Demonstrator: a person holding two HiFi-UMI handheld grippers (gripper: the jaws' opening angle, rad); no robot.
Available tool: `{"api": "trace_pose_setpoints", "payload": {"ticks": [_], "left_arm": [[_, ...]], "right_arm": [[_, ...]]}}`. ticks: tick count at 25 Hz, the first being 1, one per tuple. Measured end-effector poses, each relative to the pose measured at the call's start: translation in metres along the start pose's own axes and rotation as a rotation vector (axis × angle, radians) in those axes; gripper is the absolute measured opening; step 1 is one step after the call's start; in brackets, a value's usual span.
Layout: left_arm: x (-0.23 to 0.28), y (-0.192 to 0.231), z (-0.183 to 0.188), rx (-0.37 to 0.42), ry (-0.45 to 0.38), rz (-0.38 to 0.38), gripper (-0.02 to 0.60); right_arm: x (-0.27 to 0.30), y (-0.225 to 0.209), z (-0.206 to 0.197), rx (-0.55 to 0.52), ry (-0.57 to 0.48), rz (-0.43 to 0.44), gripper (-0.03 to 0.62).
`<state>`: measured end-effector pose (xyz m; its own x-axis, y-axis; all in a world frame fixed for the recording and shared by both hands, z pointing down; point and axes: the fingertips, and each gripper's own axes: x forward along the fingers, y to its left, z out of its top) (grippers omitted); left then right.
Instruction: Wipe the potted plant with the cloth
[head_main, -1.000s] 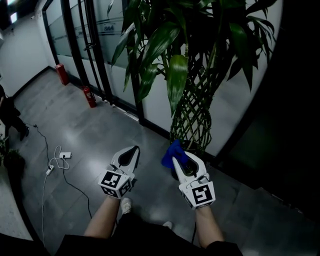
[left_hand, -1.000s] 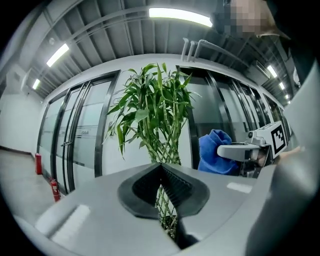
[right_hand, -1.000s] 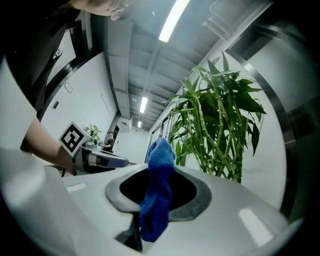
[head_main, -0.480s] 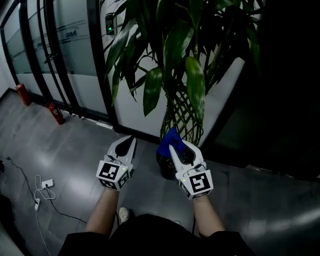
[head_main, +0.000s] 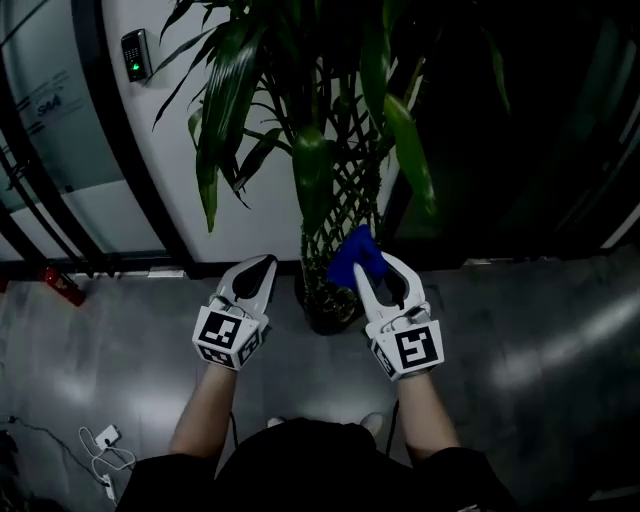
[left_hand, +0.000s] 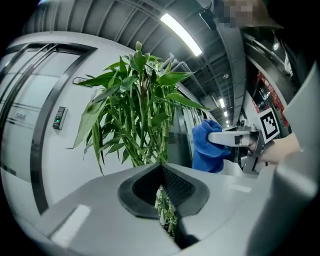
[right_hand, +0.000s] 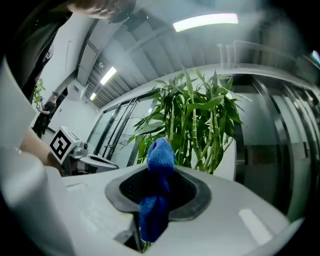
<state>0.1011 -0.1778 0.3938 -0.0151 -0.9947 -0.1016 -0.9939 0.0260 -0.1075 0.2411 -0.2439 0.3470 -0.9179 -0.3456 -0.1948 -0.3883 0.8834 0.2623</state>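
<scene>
**Blue cloth clamped in the right gripper, held just short of the plant**

The right gripper (head_main: 375, 270) was clenched on the cloth (head_main: 352, 257). In the right gripper view, the blue fabric (right_hand: 159, 160) ran up through the closed jaws and bunched above their tips. In the head view the cloth was close in front of the potted plant (head_main: 320, 180), at the level of its woven stems. Whether it touched them could not be told.

The left gripper (head_main: 262, 268) was held beside the right one, on the other side of the plant's dark pot (head_main: 325, 310). Its jaws were pressed together with nothing between them. In the left gripper view only a thin slit showed below the tips (left_hand: 162, 172), with green stems visible through it.

The plant stood on a grey floor (head_main: 530, 340) against a white wall. Its long green leaves spread above both grippers. A card reader (head_main: 133, 55) with a green light was mounted on the wall to the left. Something red (head_main: 60, 285) lay at the foot of the glass panels, and a white cable (head_main: 105, 445) lay on the floor at the lower left.
</scene>
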Motion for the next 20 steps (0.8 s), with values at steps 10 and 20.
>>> {"api": "trace_pose_setpoints", "payload": {"ticks": [10,20], "left_arm": [[0.027,0.001,0.021,0.009,0.003,-0.051,0.008],[0.095,0.014,0.077,0.097,-0.014,-0.082,0.008]], "right_arm": [[0.023,-0.024,0.057,-0.226,0.011,-0.079,0.104],[0.075,-0.049,0.132,-0.397,-0.044,-0.067,0.104]]}}
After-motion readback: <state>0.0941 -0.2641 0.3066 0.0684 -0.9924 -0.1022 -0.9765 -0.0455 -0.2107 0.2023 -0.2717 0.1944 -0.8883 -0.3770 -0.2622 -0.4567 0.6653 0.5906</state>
